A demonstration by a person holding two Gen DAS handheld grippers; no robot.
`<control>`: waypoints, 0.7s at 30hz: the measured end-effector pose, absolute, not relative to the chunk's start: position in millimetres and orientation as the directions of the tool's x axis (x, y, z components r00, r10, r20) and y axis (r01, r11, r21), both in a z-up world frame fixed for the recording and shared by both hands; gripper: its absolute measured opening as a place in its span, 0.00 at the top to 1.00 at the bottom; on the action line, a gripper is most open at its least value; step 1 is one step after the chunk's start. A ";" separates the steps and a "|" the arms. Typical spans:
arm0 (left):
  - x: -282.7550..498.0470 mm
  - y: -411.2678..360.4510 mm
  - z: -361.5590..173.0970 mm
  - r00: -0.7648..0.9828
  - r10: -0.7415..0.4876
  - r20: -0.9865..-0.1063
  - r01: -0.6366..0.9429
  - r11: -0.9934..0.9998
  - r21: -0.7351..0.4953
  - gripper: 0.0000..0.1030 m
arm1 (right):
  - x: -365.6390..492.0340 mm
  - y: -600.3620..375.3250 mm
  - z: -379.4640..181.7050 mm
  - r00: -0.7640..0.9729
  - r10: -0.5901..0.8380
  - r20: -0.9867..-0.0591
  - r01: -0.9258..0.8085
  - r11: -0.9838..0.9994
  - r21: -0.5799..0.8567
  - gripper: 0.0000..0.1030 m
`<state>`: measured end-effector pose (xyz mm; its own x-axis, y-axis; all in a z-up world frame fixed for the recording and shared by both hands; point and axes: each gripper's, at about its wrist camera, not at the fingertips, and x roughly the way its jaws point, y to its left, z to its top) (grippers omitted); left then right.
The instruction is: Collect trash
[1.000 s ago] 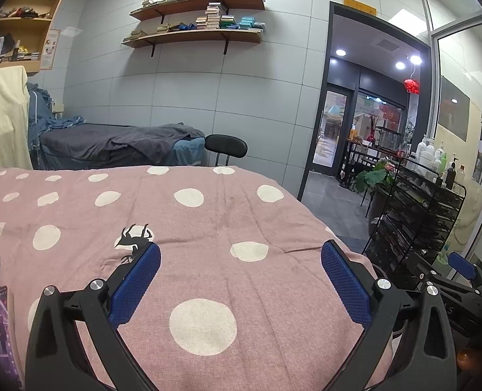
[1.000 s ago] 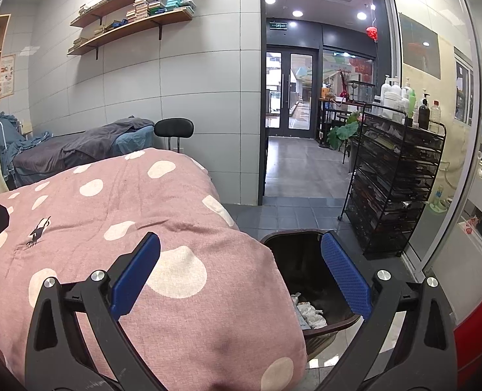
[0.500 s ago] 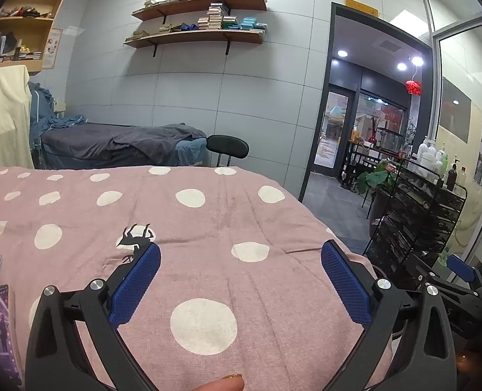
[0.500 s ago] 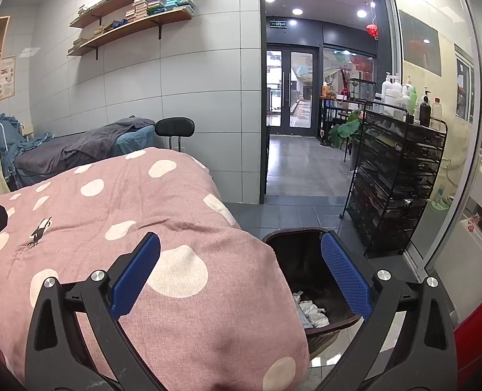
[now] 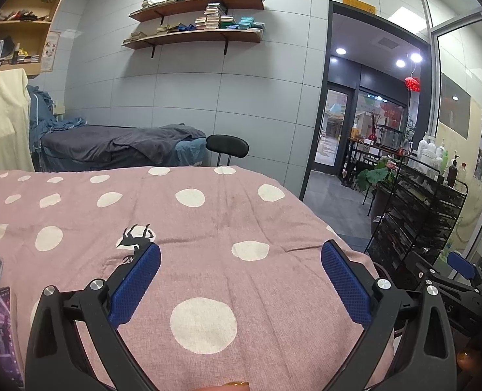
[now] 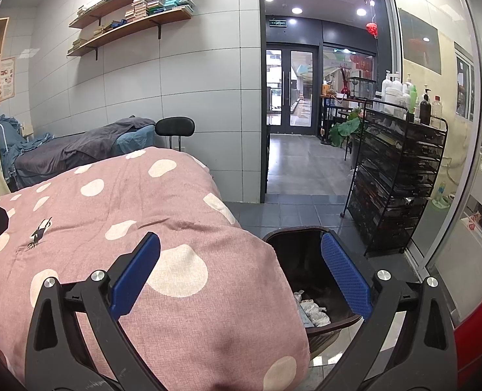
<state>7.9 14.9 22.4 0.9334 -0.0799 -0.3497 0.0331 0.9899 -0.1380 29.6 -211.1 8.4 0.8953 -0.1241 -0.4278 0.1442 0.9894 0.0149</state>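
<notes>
while hovering over pink polka-dot cloth (image 5: 227,228), left gripper (image 5: 241,280) fingers wide apart, empty. right gripper (image 6: 241,277) fingers likewise spread, above brown trash bin (image 6: 306,260) beside cloth edge; crumpled white paper (image 6: 312,309) inside.

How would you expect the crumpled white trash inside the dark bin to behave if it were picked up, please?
The crumpled white trash looks like wadded paper, so probably light and soft, squashing under a grip. It lies loose in the bin, so it would probably lift out freely.
</notes>
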 end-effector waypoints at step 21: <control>9.9 15.7 18.4 0.929 -0.074 -0.363 0.026 0.990 -0.136 0.06 | 28.9 -210.4 5.2 0.892 -0.123 -0.434 0.145 0.989 0.018 0.05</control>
<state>9.9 15.7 18.4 0.9290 -0.0745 -0.3626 0.0263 0.9904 -0.1360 28.9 -210.4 5.2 0.8924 -0.1230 -0.4341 0.1454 0.9892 0.0185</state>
